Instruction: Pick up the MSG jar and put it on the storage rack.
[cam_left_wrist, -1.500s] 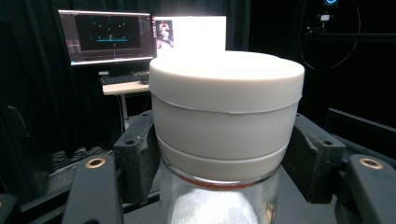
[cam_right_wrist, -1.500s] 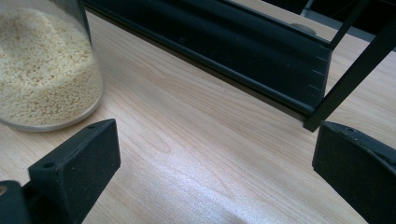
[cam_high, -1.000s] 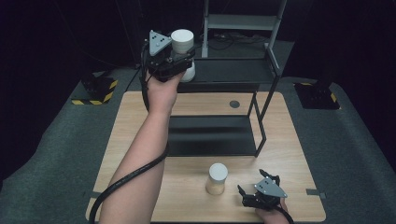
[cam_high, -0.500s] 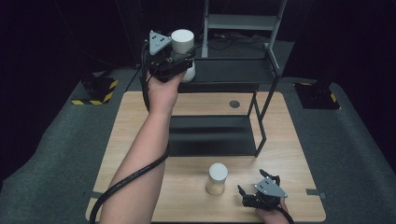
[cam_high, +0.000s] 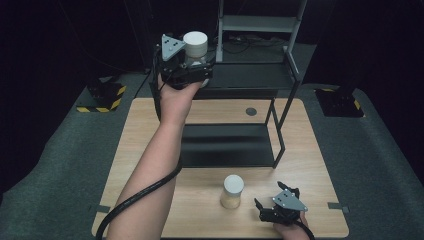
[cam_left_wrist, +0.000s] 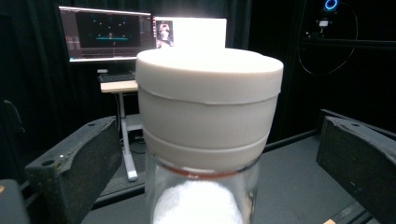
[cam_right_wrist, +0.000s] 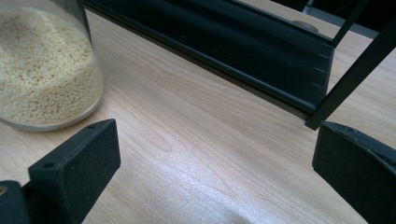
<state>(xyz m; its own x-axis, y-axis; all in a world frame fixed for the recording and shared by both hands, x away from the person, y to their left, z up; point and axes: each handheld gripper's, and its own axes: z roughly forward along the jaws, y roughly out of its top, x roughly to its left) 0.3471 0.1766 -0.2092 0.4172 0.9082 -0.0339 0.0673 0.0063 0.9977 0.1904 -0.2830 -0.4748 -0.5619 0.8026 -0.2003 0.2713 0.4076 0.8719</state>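
Just ahead of the right gripper (cam_high: 268, 202), which rests low on the near edge of the wooden table (cam_high: 135, 150), bare tabletop shows between its widely spread jaws, and nothing is held. To that gripper's left, close by but not touching, a glass jar of pale grains (cam_high: 232, 191) stands upright with a white lid on top; in the right gripper view its grain-filled base (cam_right_wrist: 44, 70) sits just beyond the left jaw. Farther off lies the low black shelf (cam_high: 227, 145) of a black metal rack (cam_high: 280, 90), one thin leg coming down to the table near the right jaw.

Well beyond, the left gripper (cam_high: 192, 65) is raised up at the rack's upper level. A second jar (cam_left_wrist: 208, 135) with a thick white lid and white contents stands upright between its jaws, which are set apart on either side; whether they touch the glass I cannot tell. Behind it glows a monitor (cam_left_wrist: 109, 32) on a desk.
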